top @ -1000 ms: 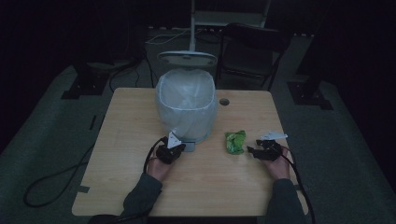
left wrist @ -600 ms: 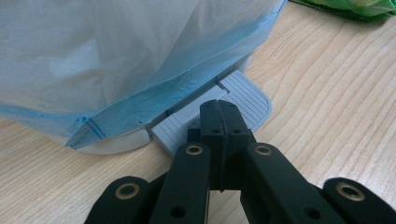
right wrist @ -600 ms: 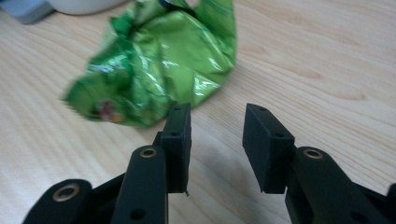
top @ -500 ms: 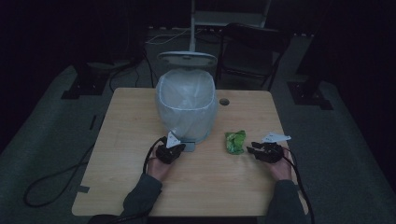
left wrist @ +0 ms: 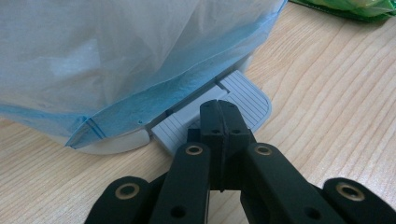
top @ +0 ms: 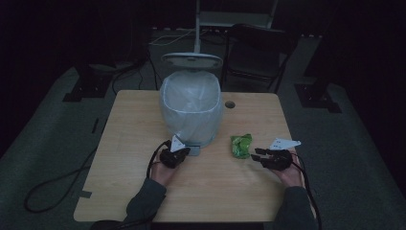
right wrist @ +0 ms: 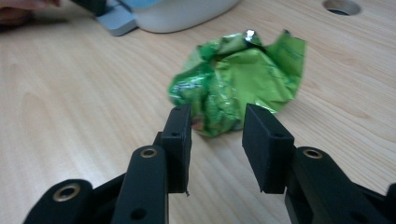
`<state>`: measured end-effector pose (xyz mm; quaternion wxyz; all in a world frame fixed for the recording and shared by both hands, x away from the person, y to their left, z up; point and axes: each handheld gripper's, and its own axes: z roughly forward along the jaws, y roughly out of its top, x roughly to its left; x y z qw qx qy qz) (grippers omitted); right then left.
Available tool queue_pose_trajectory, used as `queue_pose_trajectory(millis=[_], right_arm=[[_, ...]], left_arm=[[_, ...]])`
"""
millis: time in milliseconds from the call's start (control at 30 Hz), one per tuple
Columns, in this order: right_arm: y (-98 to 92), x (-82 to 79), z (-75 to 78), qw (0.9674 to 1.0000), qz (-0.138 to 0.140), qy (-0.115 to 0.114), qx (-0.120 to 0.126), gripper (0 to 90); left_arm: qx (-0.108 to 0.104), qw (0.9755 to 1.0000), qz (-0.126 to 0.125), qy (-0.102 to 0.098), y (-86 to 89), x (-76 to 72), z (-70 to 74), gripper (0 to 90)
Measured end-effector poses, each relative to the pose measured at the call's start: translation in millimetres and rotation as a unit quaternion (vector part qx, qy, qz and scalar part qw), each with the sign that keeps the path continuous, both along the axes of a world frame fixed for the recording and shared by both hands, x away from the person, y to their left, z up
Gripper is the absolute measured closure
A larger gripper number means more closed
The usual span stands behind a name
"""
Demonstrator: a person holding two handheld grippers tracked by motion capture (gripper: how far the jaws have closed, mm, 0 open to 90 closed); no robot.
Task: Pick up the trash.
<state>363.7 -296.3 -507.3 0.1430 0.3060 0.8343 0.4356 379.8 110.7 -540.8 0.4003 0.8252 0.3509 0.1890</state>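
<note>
A: Starting at the left of the high view: left gripper [top: 175,155] low on the table [top: 129,143], just under the bin. Jaws together, holding nothing, tips on the grey ribbed pedal [left wrist: 243,100] at the foot of the pedal bin [top: 190,115]. Lid [top: 191,60] tipped up behind, plastic liner [left wrist: 121,56] hanging over the rim down to the pedal.

B: So pressing the pedal to hold the lid open?

A: Looks that way, judging by the raised lid and the shut tips on the pedal.

B: And further right?

A: Crumpled green wrapper [top: 241,145] lying on the table right of centre, just beside the bin's base, apart from it. Then the right gripper [top: 262,156], at the lower right, pointing leftward at it. In the right gripper view, jaws apart, wrapper [right wrist: 236,81] just beyond the tips, not yet between them.

B: Step in hand, then?

A: Reaching for the wrapper, grasp not yet made.

B: Next move?

A: Probably a short push forward to bracket the crumpled foil, a gentle close, then a lift over the rim. Best to keep the pedal pressed meanwhile.
</note>
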Motion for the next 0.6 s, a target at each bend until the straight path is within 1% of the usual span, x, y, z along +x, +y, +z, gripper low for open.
queue_pose_trajectory(millis=[100,167,267,300,400,467,567,600], right_arm=[[3.6,-2.4,0.4,0.9997,0.026,0.003,0.003,59.6],[8.0,-2.5,-0.2,0.9995,0.032,0.001,-0.002,57.4],[11.9,-1.2,-1.3,0.9995,0.031,0.001,-0.007,56.1],[16.1,0.4,-3.0,0.9995,0.031,0.001,-0.009,56.8],[19.8,1.8,-4.4,0.9994,0.032,0.003,-0.012,57.9],[24.0,3.7,-6.7,0.9992,0.031,0.002,-0.023,58.4],[29.1,8.4,-11.6,0.999,0.027,0.007,-0.034,60.5],[30.4,10.1,-13.2,0.9989,0.026,0.009,-0.038,63.6]], left_arm=[[0.0,1.0,0.0,0.0,-0.1,0.0,0.0,90.0],[0.0,1.0,0.0,0.0,-0.1,0.0,-0.1,90.0],[0.0,1.0,0.0,0.0,0.0,0.0,0.0,90.0],[0.0,1.0,0.0,0.0,0.0,0.0,-0.1,90.0],[-0.001,1.0,0.0,0.0,0.0,0.0,-0.1,90.0],[-0.001,1.0,0.0,0.0,0.0,0.0,-0.2,90.0],[0.0,1.0,0.0,0.0,0.2,0.1,-0.1,90.0],[0.0,1.0,0.0,0.0,0.2,0.1,-0.1,90.0]])
